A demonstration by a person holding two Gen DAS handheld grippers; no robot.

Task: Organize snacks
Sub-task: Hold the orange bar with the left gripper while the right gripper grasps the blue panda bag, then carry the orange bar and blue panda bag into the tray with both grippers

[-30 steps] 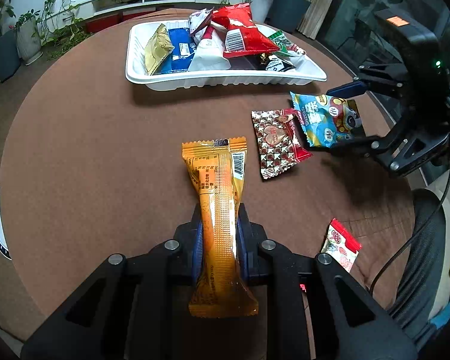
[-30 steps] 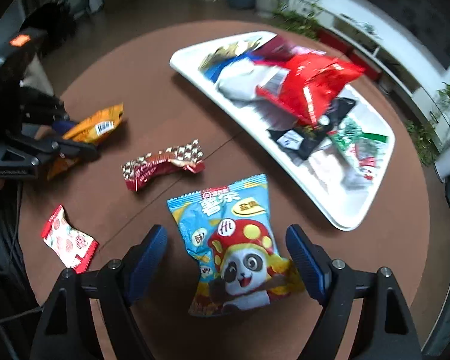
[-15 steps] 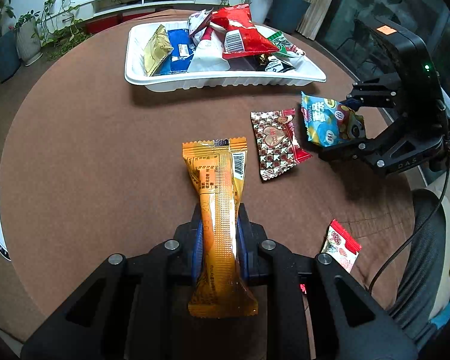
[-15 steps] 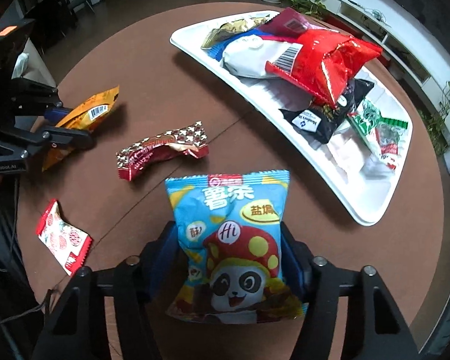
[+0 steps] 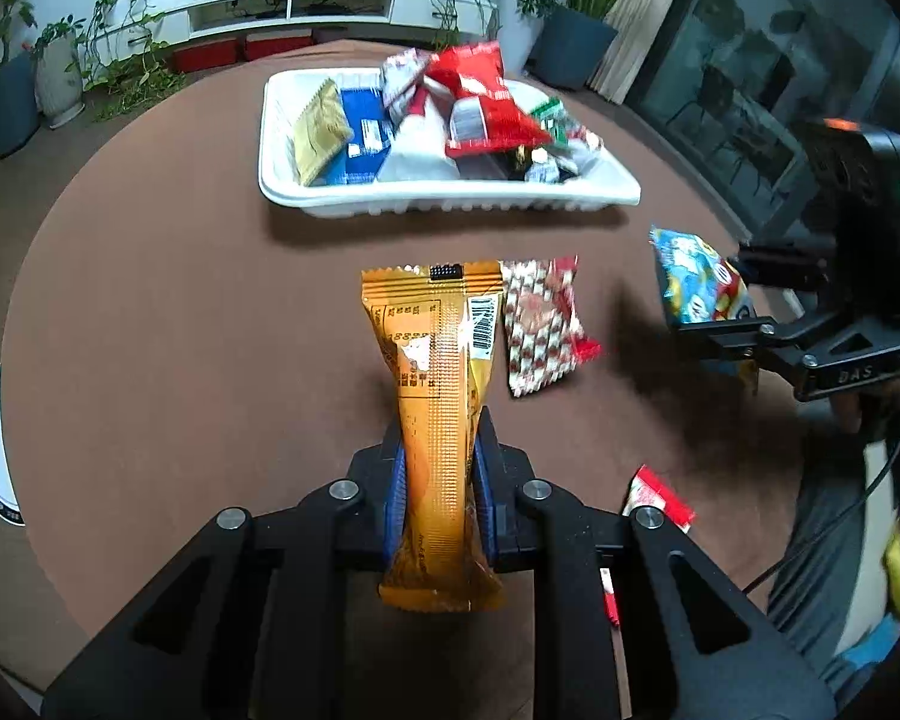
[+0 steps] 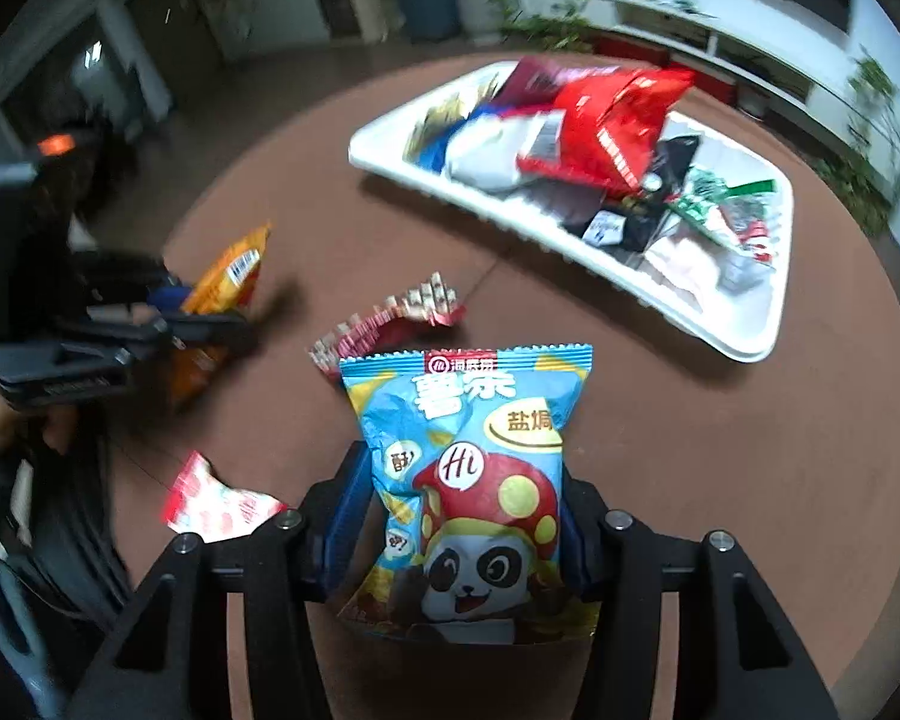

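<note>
Blue panda packet now lifted, right tongs just closing on it

Round brown table in the foreground, set on a brown floor. Beyond it, along a white wall, a low white shelf unit with red boxes beneath, flanked by potted plants with trailing leaves; a tall plant in a dark pot at the right end. Glass panels on the far right.
</note>
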